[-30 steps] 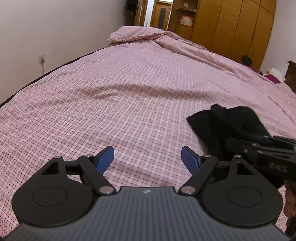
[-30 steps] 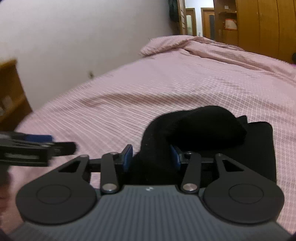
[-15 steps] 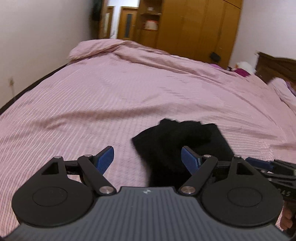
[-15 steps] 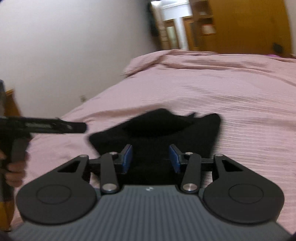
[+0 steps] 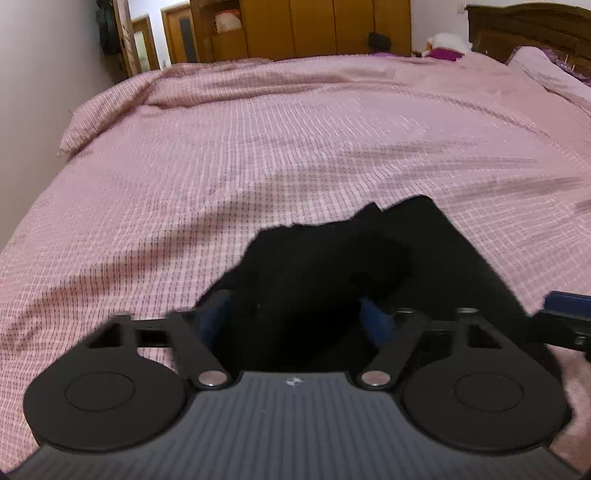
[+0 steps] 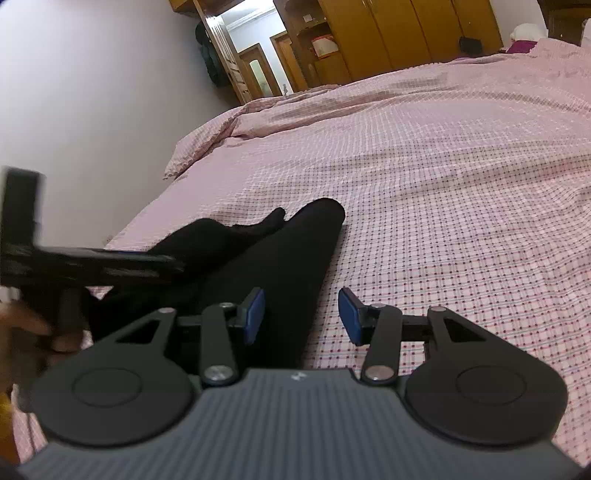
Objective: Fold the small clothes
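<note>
Claws of both hands point forward and downward at a black garment [image 5: 332, 266] lying on the pink checked bedspread [image 5: 258, 155] of a bed. The left claw [image 5: 295, 317] has the bunched cloth between its blue pads [image 5: 373, 317]; its jaws are closing, and the fabric fills the gap so fully that the pads are half hidden, though whether they already press on it cannot be told. In the right wrist view this claw comes in from the left edge, blurred, with a person's hand [image 6: 33, 328] around its handle. The right claw [image 6: 301, 315] is tilted, rolled so the bed's horizon slopes; its pads stand partly apart and nothing is pinched: the left pad [image 6: 255, 314] sits over the garment's edge, the right one over bare bedspread. The right claw's tip also shows at the right edge of the left wrist view. The garment [image 6: 266, 266] is a long, narrow fold whose long axis runs from the claws away toward the far side of the bed, leaning slightly right, ending in a rounded end; a rumpled mass bulges beside it on the left. It lies near the bed's left edge, where a pale wall [image 6: 92, 110] rises. To the right and beyond, the bedspread stretches wide and flat up to a folded-over quilt edge [image 6: 207, 144] and wooden wardrobes [image 6: 406, 33].
</note>
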The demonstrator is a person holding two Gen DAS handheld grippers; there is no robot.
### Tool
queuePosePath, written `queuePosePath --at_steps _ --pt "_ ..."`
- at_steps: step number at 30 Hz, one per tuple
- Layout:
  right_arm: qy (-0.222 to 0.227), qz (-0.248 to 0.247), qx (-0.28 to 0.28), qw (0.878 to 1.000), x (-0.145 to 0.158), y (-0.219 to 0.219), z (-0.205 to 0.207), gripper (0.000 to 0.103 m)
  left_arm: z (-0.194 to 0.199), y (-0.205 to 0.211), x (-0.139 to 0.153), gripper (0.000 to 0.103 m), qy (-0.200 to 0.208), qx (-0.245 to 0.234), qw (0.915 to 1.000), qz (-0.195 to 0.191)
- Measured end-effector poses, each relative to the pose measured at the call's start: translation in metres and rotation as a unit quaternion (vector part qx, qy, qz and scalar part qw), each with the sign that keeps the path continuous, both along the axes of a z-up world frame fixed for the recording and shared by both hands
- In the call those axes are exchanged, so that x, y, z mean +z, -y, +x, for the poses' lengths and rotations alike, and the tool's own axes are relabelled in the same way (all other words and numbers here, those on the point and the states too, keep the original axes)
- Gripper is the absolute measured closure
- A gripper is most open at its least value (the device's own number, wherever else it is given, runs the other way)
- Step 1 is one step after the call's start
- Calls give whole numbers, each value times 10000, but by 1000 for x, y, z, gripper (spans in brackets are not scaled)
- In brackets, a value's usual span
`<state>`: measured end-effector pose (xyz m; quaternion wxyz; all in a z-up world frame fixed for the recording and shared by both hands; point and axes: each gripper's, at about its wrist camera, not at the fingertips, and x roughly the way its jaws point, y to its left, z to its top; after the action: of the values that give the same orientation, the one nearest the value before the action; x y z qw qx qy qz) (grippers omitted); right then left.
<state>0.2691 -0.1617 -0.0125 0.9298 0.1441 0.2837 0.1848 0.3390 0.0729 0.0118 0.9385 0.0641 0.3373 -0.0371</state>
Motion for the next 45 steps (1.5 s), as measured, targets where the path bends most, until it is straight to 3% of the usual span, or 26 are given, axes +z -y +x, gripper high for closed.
queuePosePath --at_steps 1,3,5,7,10,15,18,20,22,23,28,31,32,34,36,38,40,45 --pt "5 15 5 10000 0 1 0 55 0 -4 0 81 86 43 9999 -78" --pt "60 57 44 10000 2 1 2 55 -5 -23 5 90 341 382 9966 -648" --pt "142 88 126 9998 2 -1 5 55 -7 -40 6 90 487 737 9919 -911" --pt "148 48 221 9996 0 -8 9 55 -3 -53 -2 90 359 945 9908 -906" --pt "53 -25 436 9990 -9 -23 16 55 4 -65 -19 89 12 1059 9899 -946" --pt "129 -286 445 9985 -10 -39 13 55 -11 -75 -10 88 28 1096 9871 -1168" --pt "144 -272 468 9984 -6 -36 9 55 -37 -82 11 83 78 982 9837 -1502" --pt "162 -248 455 9985 -3 -33 4 55 -56 -83 22 73 117 855 9813 -1722" --pt "209 -229 456 9985 -1 -32 -3 55 -78 -79 31 51 171 748 9801 -1829" --pt "228 -236 446 9985 -1 -32 -7 55 -86 -76 33 48 196 692 9801 -1851" --pt "292 -209 400 9986 6 -28 -28 55 -113 -59 35 43 125 346 9800 -1954" --pt "361 -276 369 9983 9 -28 -39 55 -112 -54 19 43 -61 465 9805 -1907" --pt "381 -318 362 9981 9 -28 -42 55 -110 -54 13 44 -85 463 9798 -1942" --pt "369 -372 350 9980 11 -28 -44 55 -108 -56 3 81 -135 502 9779 -2024" --pt "370 -398 344 9979 13 -28 -46 55 -118 -66 5 87 27 655 9709 -2304" --pt "478 -430 383 9972 17 -29 -50 55 -132 -74 11 88 203 767 9684 -2364" --pt "528 -470 437 9965 18 -33 -51 55 -138 -75 6 88 112 809 9724 -2185" --pt "83 -679 542 9962 -8 -49 -39 55 -133 -79 -29 82 -245 1050 9765 -1867"
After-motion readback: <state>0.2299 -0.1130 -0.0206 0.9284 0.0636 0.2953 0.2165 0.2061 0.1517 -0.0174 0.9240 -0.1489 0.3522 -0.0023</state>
